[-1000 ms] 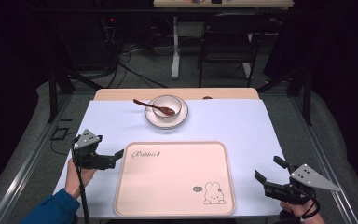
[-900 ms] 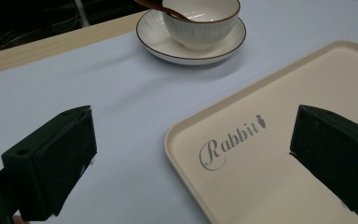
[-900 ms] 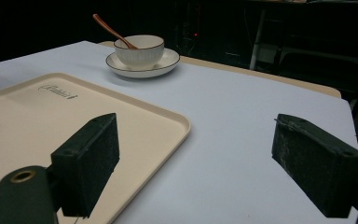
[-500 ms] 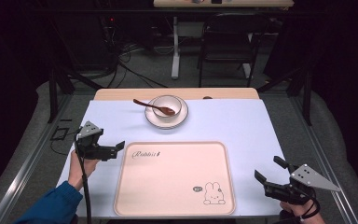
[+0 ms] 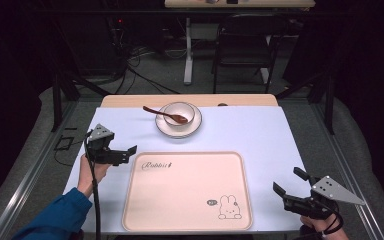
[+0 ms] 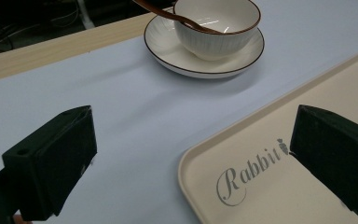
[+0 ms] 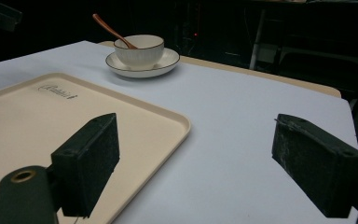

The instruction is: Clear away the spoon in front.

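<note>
One "Rabbit" word on tray (image 6: 279, 186)

Left gripper (image 5: 130, 150) hovers near the table's left edge, jaws wide apart. Right gripper (image 5: 287, 184) sits at the near right corner, jaws likewise spread.

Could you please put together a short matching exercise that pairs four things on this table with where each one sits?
Things
1. spoon
2. bowl
3. tray
4. left gripper

Places
A. flat on the white table cover, near the person
B. standing on the saucer
C. open, beside the tray's far left corner
D. resting in the bowl, handle sticking out over the rim

Pairs: 1-D, 2-B, 3-A, 4-C
</note>
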`<state>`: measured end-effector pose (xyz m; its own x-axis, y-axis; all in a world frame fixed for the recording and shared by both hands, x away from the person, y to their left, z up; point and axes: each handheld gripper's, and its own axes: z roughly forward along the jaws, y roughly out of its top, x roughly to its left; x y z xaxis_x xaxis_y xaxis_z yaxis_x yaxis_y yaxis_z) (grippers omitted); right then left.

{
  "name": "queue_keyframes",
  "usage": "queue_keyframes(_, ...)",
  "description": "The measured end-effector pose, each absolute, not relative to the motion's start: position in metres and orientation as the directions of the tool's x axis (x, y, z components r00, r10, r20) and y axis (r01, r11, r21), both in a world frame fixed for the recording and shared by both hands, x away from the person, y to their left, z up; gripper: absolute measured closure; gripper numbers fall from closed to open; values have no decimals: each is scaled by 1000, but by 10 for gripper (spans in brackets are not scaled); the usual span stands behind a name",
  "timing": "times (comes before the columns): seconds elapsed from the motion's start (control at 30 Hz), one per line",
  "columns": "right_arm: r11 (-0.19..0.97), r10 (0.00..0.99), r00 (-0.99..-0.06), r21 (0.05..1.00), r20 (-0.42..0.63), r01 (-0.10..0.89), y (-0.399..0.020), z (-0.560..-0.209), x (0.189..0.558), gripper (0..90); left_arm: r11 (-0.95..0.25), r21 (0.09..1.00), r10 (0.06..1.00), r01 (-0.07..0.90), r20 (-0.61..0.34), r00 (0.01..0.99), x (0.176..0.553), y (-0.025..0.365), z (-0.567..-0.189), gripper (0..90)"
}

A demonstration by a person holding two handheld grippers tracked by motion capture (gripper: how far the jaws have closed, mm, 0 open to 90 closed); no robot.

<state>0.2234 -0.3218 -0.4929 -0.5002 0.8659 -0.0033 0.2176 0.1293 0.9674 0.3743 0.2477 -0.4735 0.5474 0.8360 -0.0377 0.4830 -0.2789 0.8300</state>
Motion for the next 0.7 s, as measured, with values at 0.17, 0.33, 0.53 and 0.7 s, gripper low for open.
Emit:
queue_keyframes(0.17, 130, 866, -500, 967, -4, 217, -322, -493, 223, 139, -275, 830, 838, 486, -41, 544, 381, 245, -472, 4)
queue_keyframes(0.33, 129, 866, -501, 967, -1, 221, -322, -493, 223, 140, -258, 829, 841, 497, -60, 537, 390, 242, -473, 2)
queue_keyframes(0.53, 128, 865, -503, 967, 0, 221, -322, -493, 223, 140, -243, 832, 846, 499, -70, 529, 402, 237, -473, 0)
queue_keyframes(0.7, 125, 865, -502, 966, 6, 226, -321, -493, 223, 140, -226, 836, 851, 500, -81, 519, 413, 232, -473, 0)
